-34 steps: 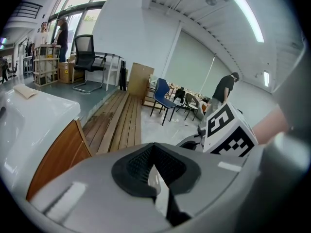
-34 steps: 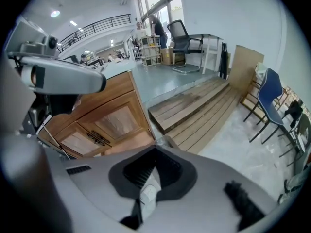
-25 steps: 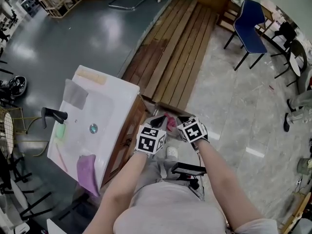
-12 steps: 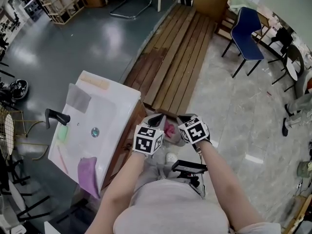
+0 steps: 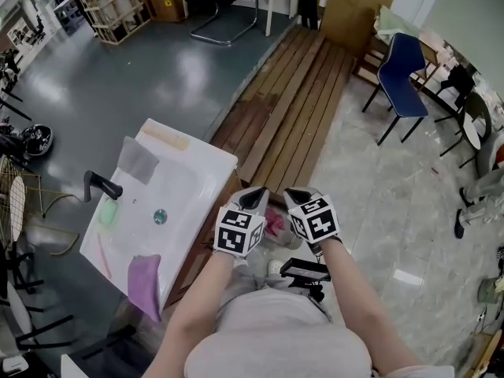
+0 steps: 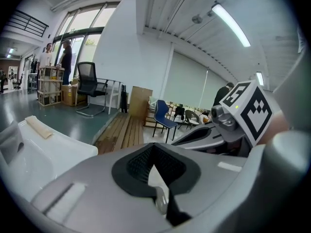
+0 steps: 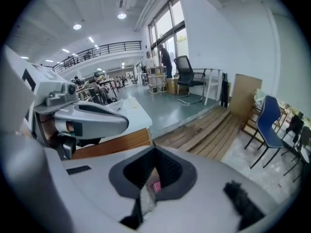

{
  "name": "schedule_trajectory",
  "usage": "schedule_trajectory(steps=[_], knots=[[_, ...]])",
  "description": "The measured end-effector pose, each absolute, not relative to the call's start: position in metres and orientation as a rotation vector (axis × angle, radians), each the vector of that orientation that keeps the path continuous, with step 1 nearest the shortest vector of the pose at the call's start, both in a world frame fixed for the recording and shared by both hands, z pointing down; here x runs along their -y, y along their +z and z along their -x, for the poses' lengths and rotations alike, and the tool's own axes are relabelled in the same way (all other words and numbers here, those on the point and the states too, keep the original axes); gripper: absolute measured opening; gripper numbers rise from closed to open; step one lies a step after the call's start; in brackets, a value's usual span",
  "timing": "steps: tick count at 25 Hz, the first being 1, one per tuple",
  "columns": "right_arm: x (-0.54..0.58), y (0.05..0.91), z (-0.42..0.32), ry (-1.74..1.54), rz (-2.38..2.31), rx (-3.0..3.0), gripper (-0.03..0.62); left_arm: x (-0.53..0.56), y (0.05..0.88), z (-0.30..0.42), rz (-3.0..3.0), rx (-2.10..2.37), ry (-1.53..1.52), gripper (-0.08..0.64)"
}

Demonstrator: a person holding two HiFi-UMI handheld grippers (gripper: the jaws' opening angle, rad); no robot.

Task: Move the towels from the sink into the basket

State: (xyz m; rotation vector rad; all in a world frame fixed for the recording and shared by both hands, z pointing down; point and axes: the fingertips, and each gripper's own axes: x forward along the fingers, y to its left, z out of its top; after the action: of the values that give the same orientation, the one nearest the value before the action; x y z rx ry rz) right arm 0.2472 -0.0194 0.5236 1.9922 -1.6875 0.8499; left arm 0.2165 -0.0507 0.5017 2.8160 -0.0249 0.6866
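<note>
The white sink (image 5: 206, 181) stands at the left of the head view. It holds a grey towel (image 5: 138, 160), a cream towel (image 5: 165, 136), a small green cloth (image 5: 109, 211) and a purple towel (image 5: 144, 283) draped over its near edge. A pink towel (image 5: 275, 224) lies low down to the right of the sink, where the basket is mostly hidden behind my hands. My left gripper (image 5: 253, 198) and right gripper (image 5: 296, 196) hover side by side above it. Both are shut with nothing between the jaws. The left gripper view shows its tips (image 6: 154, 154) closed, and the right gripper view shows the same (image 7: 154, 171).
A black faucet (image 5: 101, 186) stands on the sink's far left side. Wooden planks (image 5: 287, 93) run away ahead, with a blue chair (image 5: 402, 57) at the upper right. A wire rack (image 5: 16, 211) stands left of the sink.
Both grippers have risen together above the pink towel, staying shut and side by side. The towels in the sink have not moved.
</note>
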Motion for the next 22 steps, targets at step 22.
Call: schedule_trajectory(steps=[22], knots=[[0.063, 0.408, -0.203, 0.368, -2.127, 1.928, 0.017, 0.090, 0.400, -0.179, -2.938, 0.194, 0.321, 0.003]])
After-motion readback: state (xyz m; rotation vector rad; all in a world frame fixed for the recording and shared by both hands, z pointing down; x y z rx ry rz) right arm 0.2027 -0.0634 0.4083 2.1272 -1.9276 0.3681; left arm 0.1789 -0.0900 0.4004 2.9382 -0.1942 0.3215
